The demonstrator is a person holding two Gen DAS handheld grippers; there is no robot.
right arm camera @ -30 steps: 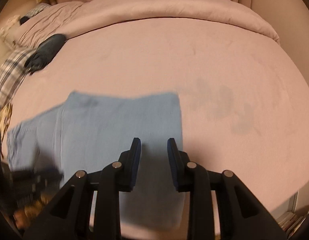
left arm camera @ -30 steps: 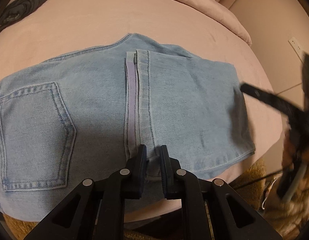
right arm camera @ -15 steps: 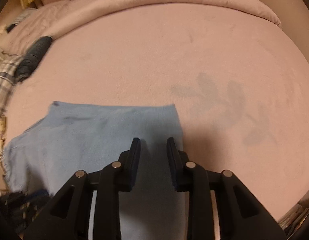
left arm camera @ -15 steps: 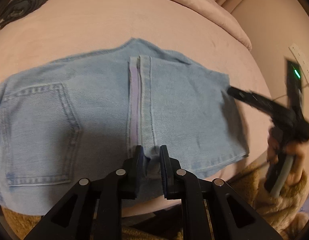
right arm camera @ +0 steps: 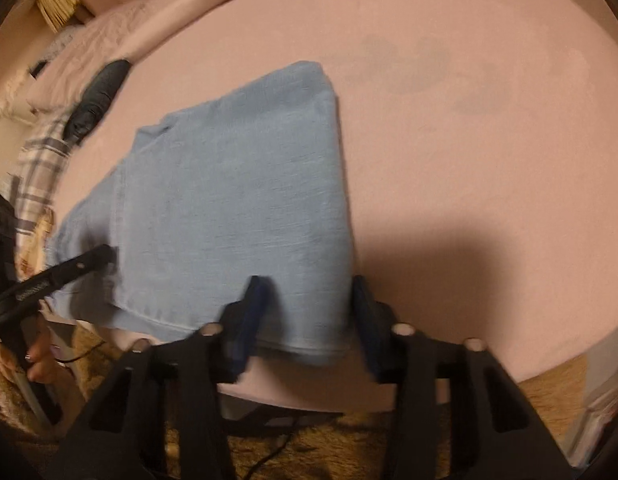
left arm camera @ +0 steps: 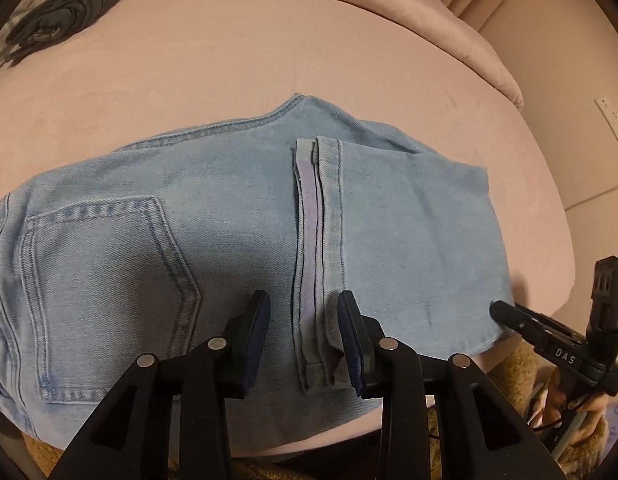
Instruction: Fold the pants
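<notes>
**Folded jeans on the pink bed**

The blue pants [left arm camera: 237, 240] lie folded near the front edge of the pink bed [left arm camera: 229, 64]. The left hand-held gripper [left arm camera: 303, 332] is opening, its fingers on both sides of the leg hems. The right hand-held gripper [right arm camera: 309, 316] is closing around the folded corner, not pressing it.

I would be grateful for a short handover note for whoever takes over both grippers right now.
Left gripper: jaws opening, astride the hem end of the light blue denim pants, pads clear of the cloth.
Right gripper: jaws closing around the pants' near right folded corner, not yet pressing.
The pants lie flat on the pink bedspread, legs folded over the seat, back pocket facing up.
Done: first fold.
Left: probably one more fold, then smoothing.
</notes>
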